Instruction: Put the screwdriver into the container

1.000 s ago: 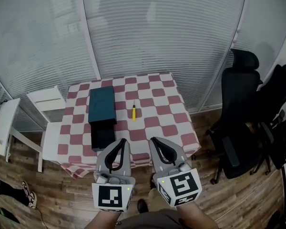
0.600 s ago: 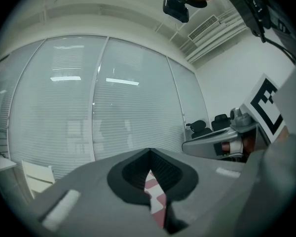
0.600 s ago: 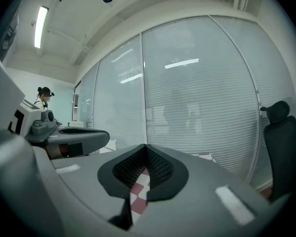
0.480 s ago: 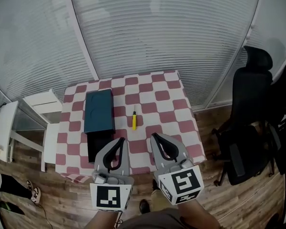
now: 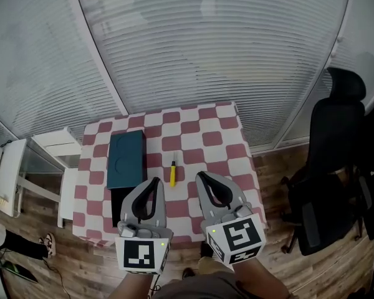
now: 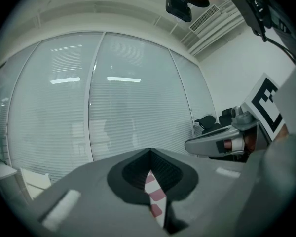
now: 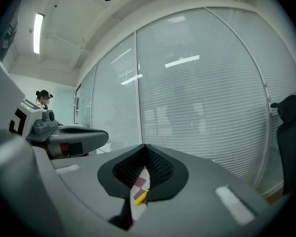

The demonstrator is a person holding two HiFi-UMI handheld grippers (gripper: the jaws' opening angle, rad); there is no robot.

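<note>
**Both sets of fingers shut and empty, screwdriver lying free on the surface**

From the head view I see one screwdriver (image 5: pixel 172 174), yellow-handled. It lies on the red-and-white checked surface (image 5: pixel 213 139) with its length running far to near. It sits just right of the container (image 5: pixel 126 159), a single teal box with a black part at its near end, and does not touch it.

My two grippers hang at the near edge of the surface. The left gripper (image 5: pixel 155 182) has its fingers together with nothing between them. Its own view shows only a thin slit with the checked cloth behind. The right gripper (image 5: pixel 202 176) is likewise pressed closed and empty. Through its slit I catch the screwdriver (image 7: pixel 140 197) farther off. The tool lies between the two grippers' tips, a little beyond them and clear of both.

One black office chair (image 5: pixel 327 167) stands to the right.
</note>
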